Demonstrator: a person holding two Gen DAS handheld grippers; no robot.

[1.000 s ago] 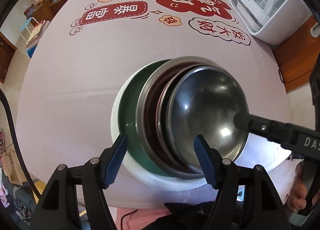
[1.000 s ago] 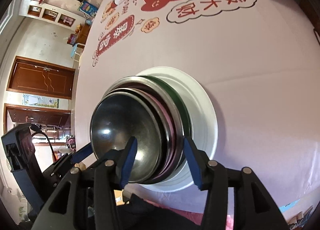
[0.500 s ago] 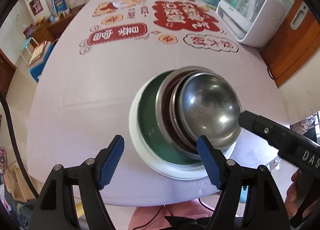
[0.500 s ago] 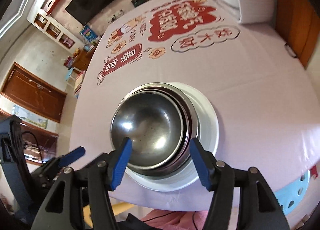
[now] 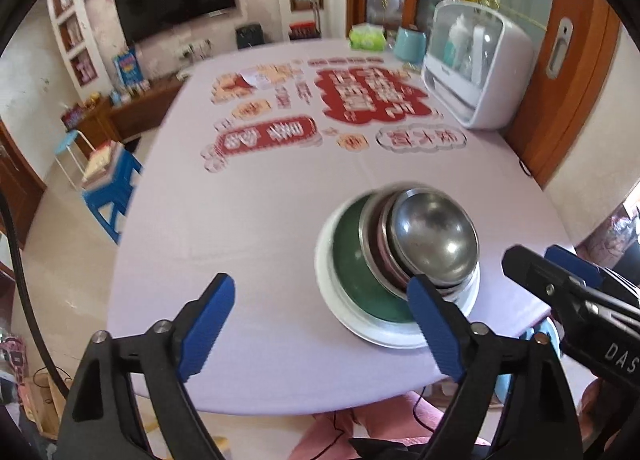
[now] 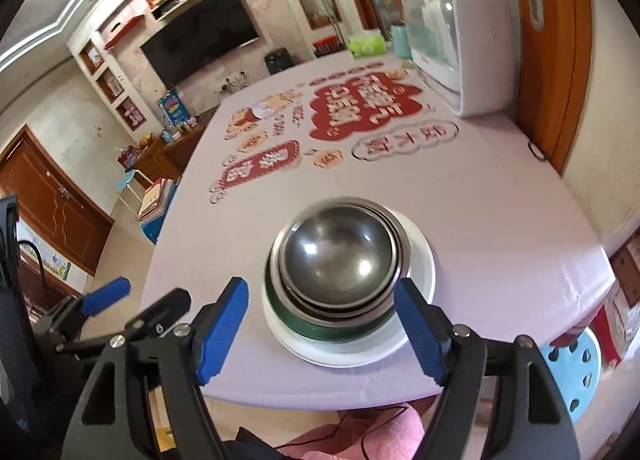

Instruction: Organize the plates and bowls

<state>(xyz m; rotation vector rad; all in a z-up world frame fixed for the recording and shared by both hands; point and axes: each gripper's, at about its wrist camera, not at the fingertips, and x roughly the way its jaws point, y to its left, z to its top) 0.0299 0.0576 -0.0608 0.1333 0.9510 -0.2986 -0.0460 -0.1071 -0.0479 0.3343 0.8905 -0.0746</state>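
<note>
Blue pads tip the left gripper (image 5: pixel 320 324), whose jaws have just been opening and now stand wide with nothing between them; only bare cloth shows in the gap, and its right pad merely overlaps the dishes in the left wrist view. To the right of it sits the stack: a white plate (image 5: pixel 360 330) at the bottom, a green bowl (image 5: pixel 352 264) in it, then steel bowls nested by size, with the smallest steel bowl (image 5: pixel 434 238) on top. Largest below and smallest above looks deliberate, since it keeps the pile low and steady, so the sorting seems done or nearly so. Further right, the right gripper (image 6: pixel 322 330) also has its jaws spread, just opened wider, and holds nothing; the stack lies beyond its pads, not pinched.

The stack stands close to the near edge of the table (image 5: pixel 260 220), somewhat toward the right corner, so a careless nudge toward the person could tip it off. Behind it the lilac cloth is bare far back to the white appliance (image 5: pixel 480 72) at the far right, leaving ample room to slide the pile inward.
</note>
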